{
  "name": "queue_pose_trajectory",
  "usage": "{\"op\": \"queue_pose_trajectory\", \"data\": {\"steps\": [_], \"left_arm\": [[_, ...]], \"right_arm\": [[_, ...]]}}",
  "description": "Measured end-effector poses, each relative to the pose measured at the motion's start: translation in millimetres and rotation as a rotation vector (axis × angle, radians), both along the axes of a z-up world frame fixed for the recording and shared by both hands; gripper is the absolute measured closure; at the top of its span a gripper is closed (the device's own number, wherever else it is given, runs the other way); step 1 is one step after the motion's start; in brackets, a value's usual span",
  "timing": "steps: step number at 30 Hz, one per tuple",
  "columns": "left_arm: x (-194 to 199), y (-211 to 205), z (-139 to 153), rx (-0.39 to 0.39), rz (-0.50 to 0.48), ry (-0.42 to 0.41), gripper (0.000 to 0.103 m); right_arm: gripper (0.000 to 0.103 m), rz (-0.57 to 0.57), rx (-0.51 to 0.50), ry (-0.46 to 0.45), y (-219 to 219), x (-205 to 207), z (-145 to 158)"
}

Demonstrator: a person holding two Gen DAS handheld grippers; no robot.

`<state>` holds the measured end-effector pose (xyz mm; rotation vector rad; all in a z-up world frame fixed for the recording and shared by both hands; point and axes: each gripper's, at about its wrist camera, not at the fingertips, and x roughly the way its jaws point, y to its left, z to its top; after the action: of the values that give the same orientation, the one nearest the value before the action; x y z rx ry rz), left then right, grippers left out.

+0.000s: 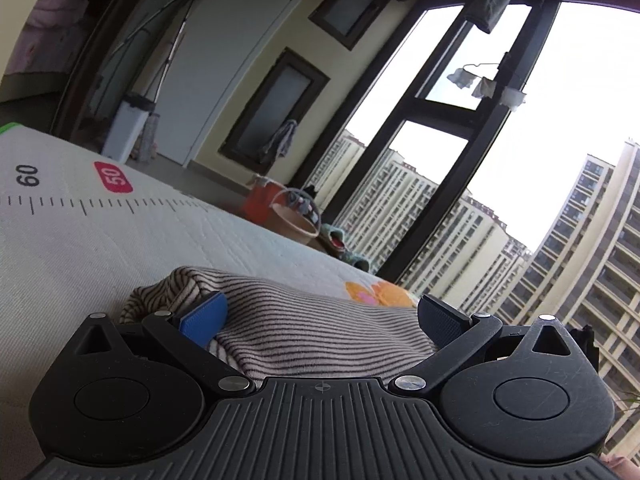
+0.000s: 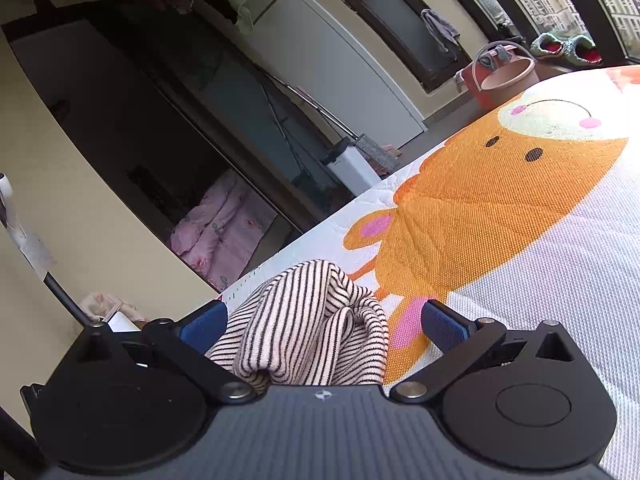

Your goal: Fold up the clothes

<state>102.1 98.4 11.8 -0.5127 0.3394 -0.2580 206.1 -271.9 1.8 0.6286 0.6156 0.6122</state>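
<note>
The striped garment (image 1: pixel 304 320) lies bunched on the play mat (image 1: pixel 120 240), a padded mat printed with a ruler scale and an orange cartoon animal (image 2: pixel 500 200), and both grippers are down at it. In the left wrist view the left gripper (image 1: pixel 322 320) has its jaws spread wide, the cloth lying between them as a low, rumpled mound; the near blue pad (image 1: pixel 204 320) touches or just overlaps a fold at the cloth's edge, while the other pad stands apart from the fabric, so nothing is clamped. In the right wrist view the right gripper (image 2: pixel 324 326) is likewise wide apart, with a raised, twisted lump of the same striped fabric (image 2: pixel 312 320) standing up between its pads; the left pad sits just beside the cloth and the right pad is clear of it, over the mat. I judge this to be the pick-up step at the start of a fold: the garment is not yet flat or squared, and both grippers are placed to take hold of it. The next move calls for each gripper to close on a real edge or corner and not the middle of the bunch, then for the two to draw apart so the cloth spreads flat on the mat. Closing on the thick twisted lump would likely trap several layers at once and leave the garment wrinkled.
</note>
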Motion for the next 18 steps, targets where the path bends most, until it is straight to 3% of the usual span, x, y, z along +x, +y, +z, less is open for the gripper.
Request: {"op": "queue_pose_trajectory", "data": {"steps": [12,18], "left_arm": [[-0.5,-2.8,2.0,0.016,0.0,0.009,0.0],[0.8,4.2,1.7,-0.012,-0.041,0.015,0.0]], "right_arm": [[0.0,0.107,-0.156,0.031,14.9,8.2,9.9],[0.0,0.182,-0.478,-0.038,55.0,-0.4,22.5]]}}
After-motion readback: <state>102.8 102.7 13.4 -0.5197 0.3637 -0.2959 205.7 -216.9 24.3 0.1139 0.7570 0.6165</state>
